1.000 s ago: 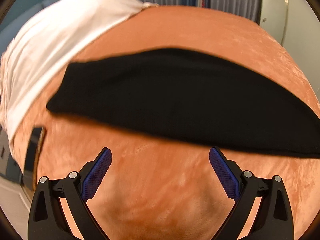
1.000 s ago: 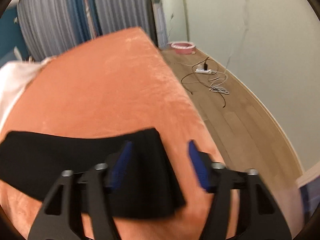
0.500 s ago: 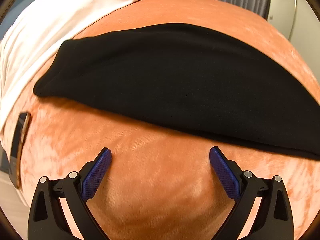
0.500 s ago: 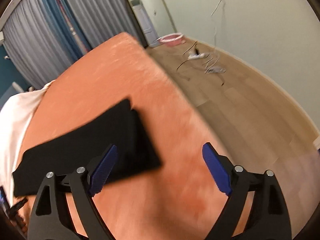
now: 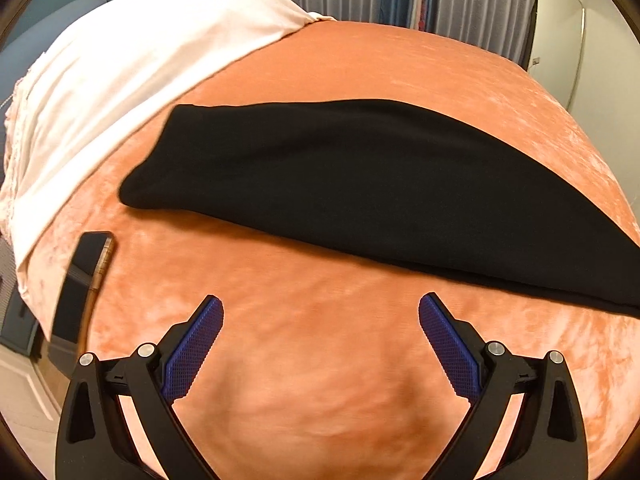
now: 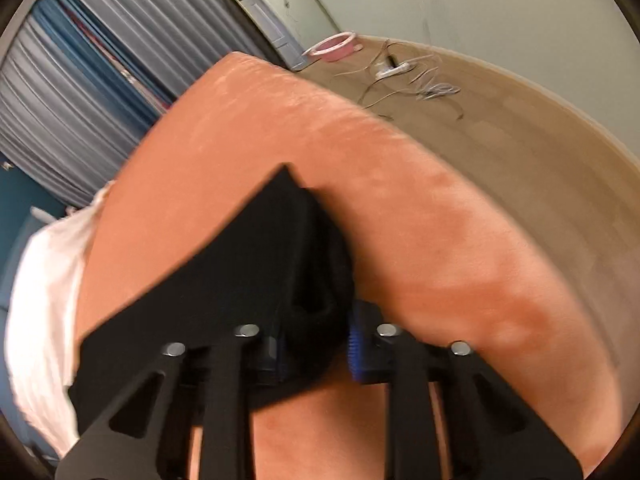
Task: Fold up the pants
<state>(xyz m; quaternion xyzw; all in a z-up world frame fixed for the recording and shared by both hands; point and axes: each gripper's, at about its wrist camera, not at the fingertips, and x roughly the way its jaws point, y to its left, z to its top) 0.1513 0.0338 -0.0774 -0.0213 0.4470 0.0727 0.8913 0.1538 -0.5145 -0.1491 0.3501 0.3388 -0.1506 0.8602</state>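
The black pants point(image 5: 352, 184) lie folded lengthwise in a long strip across the orange bed cover point(image 5: 320, 380). My left gripper point(image 5: 320, 328) is open and empty, hovering over bare cover just in front of the strip's near edge. In the right wrist view, my right gripper point(image 6: 316, 344) is shut on the right end of the pants point(image 6: 240, 280), with black cloth bunched between the blue pads point(image 6: 354, 344) and lifted a little off the cover.
A white sheet point(image 5: 100, 92) covers the bed's far left. A dark phone point(image 5: 80, 280) lies at the bed's left edge. In the right wrist view the wooden floor point(image 6: 520, 160) with loose cables and a pink bowl point(image 6: 334, 46) lies beyond the bed's right edge.
My right gripper went from open beside the pants' end to shut on that end. The left gripper stayed open and its view shifted right, bringing the phone closer.
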